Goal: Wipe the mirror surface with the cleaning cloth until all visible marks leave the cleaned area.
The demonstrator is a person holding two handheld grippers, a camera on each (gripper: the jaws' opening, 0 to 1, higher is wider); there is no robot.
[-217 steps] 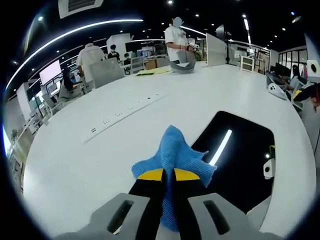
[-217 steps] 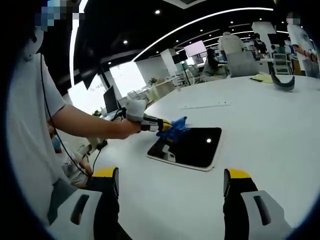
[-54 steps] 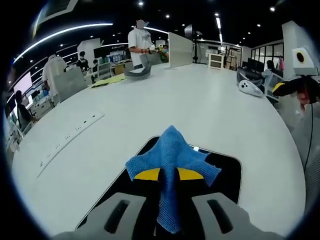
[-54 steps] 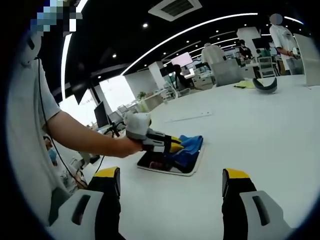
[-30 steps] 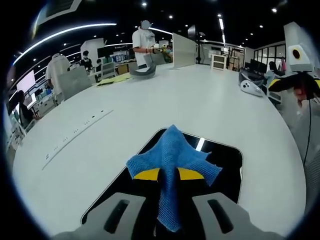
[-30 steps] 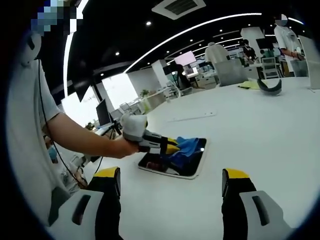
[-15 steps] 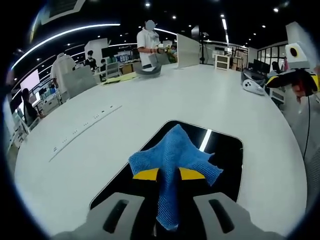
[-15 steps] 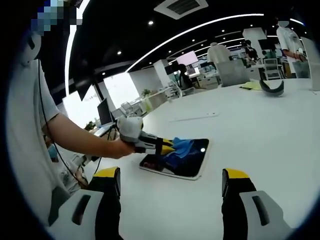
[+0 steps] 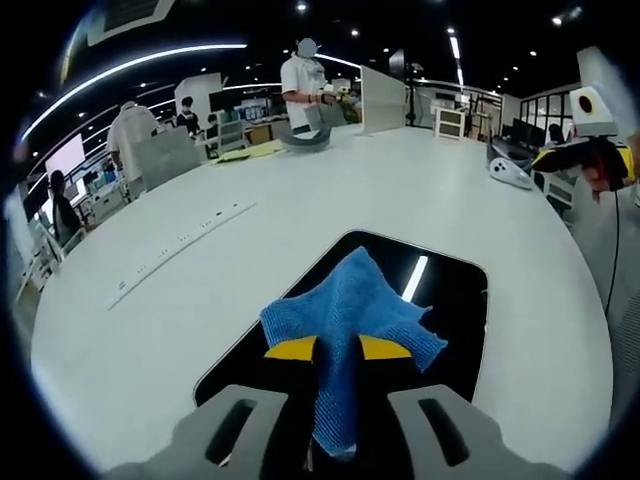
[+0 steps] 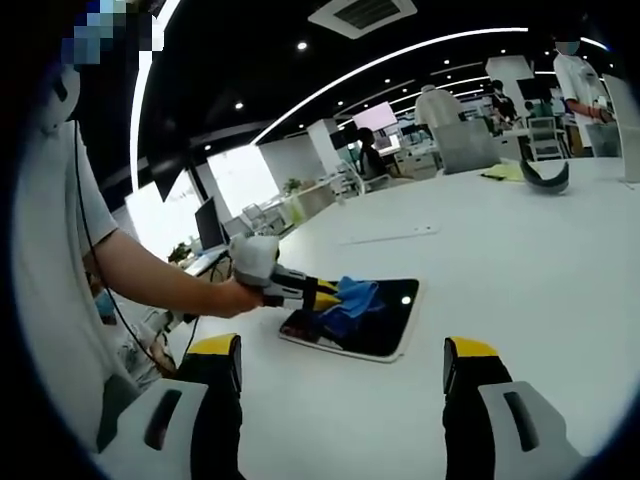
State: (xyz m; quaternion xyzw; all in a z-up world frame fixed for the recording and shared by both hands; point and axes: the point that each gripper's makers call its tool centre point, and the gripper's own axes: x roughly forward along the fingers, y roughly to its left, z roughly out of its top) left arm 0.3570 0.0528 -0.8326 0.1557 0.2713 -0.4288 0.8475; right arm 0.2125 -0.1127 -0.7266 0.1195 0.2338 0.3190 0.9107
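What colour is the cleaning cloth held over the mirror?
Blue; the cloth shows best in the left gripper view.

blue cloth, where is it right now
The blue cloth is clamped in the left gripper, low in the middle of the left gripper view, lying over the near part of the black mirror on the white table.

Seven seconds back, the left gripper (image 10: 322, 295) held the blue cleaning cloth (image 10: 345, 298) over the mirror's (image 10: 385, 325) far-left corner as the right gripper view shows it, the glass stretching off beside the jaws in the left gripper view. By about two seconds ago it had pushed the cloth well in over the glass, covering much of it. Since then it has drawn back toward the person's side: the cloth (image 9: 348, 310) now sits at the near-left part of the mirror (image 9: 450, 300), and more dark glass, with a bright reflected light strip (image 9: 414, 278), lies exposed beyond the jaws.
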